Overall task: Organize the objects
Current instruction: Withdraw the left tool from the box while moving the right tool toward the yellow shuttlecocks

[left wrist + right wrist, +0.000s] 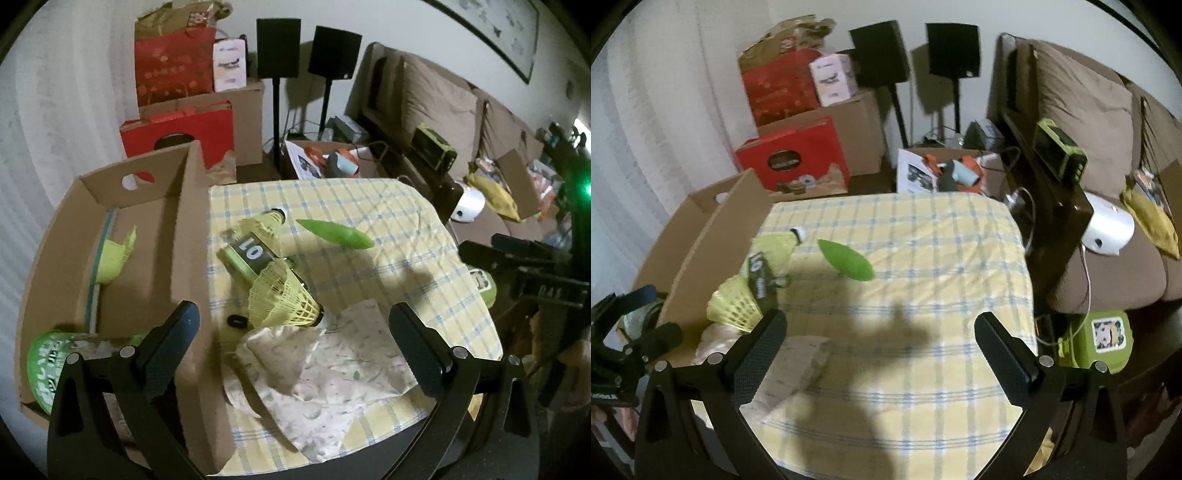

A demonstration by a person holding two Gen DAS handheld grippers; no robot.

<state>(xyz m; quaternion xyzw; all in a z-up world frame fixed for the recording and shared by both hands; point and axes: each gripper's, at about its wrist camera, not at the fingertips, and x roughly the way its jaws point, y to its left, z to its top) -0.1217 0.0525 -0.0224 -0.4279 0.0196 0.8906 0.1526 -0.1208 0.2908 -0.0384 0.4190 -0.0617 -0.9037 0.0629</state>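
Observation:
On the yellow checked tablecloth point(369, 206) lie two yellow shuttlecocks point(284, 295), a dark block marked "01" point(251, 254), a green pod-shaped object point(334, 233) and a crumpled floral cloth point(325, 376). My left gripper point(295, 339) hovers open above the floral cloth, empty. An open cardboard box point(147, 206) at the table's left holds a green cup point(110, 258) and a green-lidded tub point(51, 369). My right gripper point(879, 350) is open and empty over the tablecloth point(942, 258), with the green pod point(846, 260) and a shuttlecock point(735, 308) ahead to its left.
Red and brown boxes point(177, 110) and two black speakers on stands point(279, 48) stand behind the table. A brown sofa point(1089, 110) with cushions runs along the right. A green case point(1097, 339) sits beside the table's right edge.

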